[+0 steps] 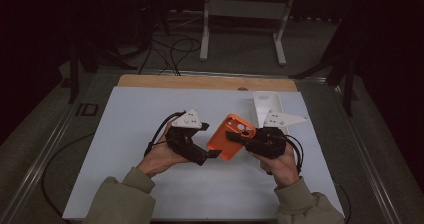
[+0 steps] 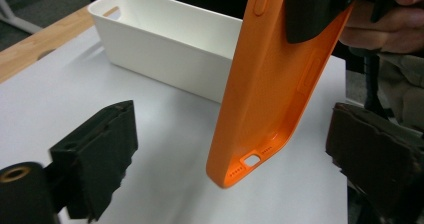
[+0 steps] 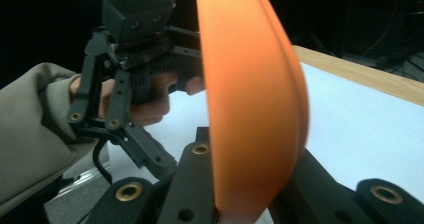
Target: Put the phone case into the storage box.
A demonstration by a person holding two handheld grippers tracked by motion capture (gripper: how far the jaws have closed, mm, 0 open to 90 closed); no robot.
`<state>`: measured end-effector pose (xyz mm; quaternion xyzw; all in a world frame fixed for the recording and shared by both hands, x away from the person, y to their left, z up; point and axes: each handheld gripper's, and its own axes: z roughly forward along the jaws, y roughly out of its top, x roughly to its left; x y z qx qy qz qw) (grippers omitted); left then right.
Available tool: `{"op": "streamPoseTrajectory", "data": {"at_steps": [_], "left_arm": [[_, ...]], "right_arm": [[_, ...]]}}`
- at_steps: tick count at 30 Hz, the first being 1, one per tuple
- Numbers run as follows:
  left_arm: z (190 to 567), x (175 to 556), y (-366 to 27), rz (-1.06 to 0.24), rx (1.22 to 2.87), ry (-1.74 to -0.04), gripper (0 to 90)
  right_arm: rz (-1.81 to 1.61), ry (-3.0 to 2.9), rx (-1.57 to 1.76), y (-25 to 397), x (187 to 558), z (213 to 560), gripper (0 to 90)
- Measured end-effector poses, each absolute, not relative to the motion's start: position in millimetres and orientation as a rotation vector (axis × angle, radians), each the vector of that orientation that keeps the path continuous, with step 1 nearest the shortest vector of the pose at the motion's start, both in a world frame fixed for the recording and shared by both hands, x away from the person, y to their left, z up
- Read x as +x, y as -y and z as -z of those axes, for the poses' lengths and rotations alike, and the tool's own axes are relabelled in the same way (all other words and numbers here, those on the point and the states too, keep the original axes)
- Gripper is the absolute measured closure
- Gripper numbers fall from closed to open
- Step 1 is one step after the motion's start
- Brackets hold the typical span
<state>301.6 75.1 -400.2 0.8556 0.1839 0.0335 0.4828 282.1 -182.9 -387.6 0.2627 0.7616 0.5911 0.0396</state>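
An orange phone case (image 1: 231,136) hangs tilted above the white table sheet (image 1: 140,119), camera cutout uppermost. My right gripper (image 1: 239,135) is shut on its upper end; in the right gripper view the case (image 3: 255,99) stands edge-on, clamped where my own jaws (image 3: 245,184) meet. My left gripper (image 1: 209,155) is open at the case's lower end. In the left gripper view the case (image 2: 270,94) sits between the wide-apart jaws without touching either, its port end pointing down.
A white rectangular bin (image 1: 267,106) (image 2: 165,44) lies on the sheet just behind the right gripper. A wooden strip (image 1: 200,81) edges the far side of the table. A white metal stand (image 1: 245,14) is on the floor beyond.
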Motion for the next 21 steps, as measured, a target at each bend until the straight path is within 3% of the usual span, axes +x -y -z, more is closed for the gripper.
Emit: {"op": "streamPoseTrajectory", "data": {"at_steps": [8, 16, 21], "left_arm": [[401.5, 299.4, -73.2, -0.025, 2.095, -0.378, 18.2], [405.6, 298.7, -73.5, 0.076, 2.07, -0.297, 47.3], [405.8, 300.3, -75.4, 0.125, 2.053, -0.27, 60.0]], "right_arm": [[-1.857, -2.362, 0.734, 181.2, 282.6, 387.1, 86.2], [-1.908, -2.394, 0.671, 179.7, 281.2, 388.0, 86.2], [-1.916, -2.431, 0.623, 176.7, 280.4, 388.9, 86.3]]}}
